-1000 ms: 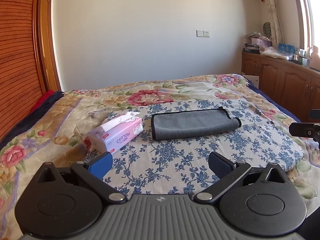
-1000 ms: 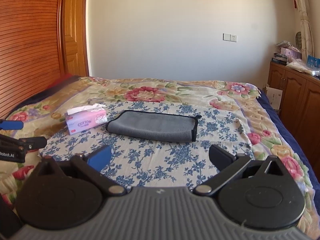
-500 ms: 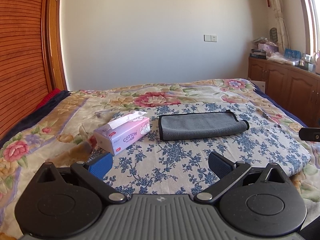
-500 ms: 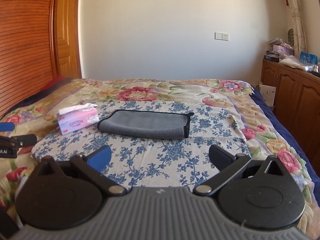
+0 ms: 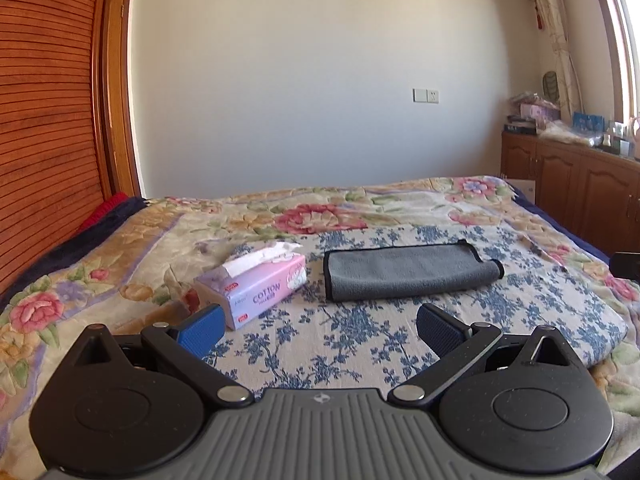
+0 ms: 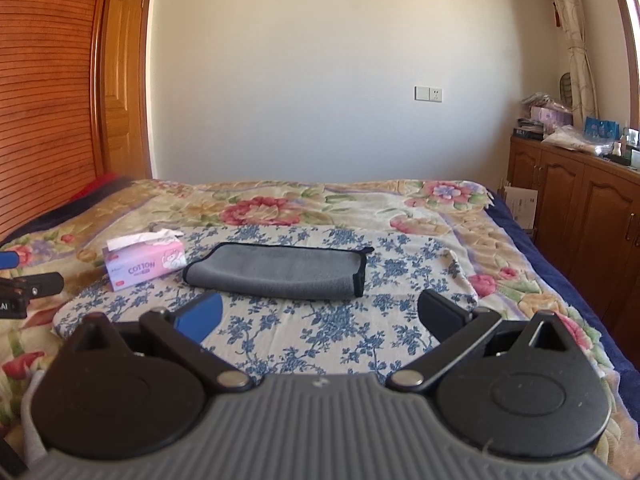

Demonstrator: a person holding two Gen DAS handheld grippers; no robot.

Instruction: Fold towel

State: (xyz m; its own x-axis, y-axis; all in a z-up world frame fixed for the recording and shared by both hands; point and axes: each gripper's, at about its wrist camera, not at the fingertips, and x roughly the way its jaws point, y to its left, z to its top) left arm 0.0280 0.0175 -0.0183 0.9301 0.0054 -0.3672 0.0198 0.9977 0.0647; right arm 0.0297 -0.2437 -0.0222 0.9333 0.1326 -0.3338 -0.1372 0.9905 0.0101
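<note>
Bedding is filling both views: a flowered quilt (image 5: 120,248) with a blue-and-white floral cloth (image 5: 360,336) spread over it, and on that cloth a grey, black-edged microfibre towel (image 5: 408,274) is lying flat as a long narrow band that looks already doubled. Its long axis is running left to right across both cameras; in the left wrist view its bound black end is sitting at the left and a softer rolled end is pointing right, while the right wrist view (image 6: 280,272) is showing the bound end at the right. A pink tissue box (image 5: 260,284) is resting just beside its left end, apart from it. Both claws are hanging short of the towel, well apart from it, with the towel straight ahead. The left gripper (image 5: 320,326) is spread wide and gripping nothing; the right gripper (image 6: 320,314) is likewise released and empty. Neither looks clearly nearer, so each would probably be taking its own end.
</note>
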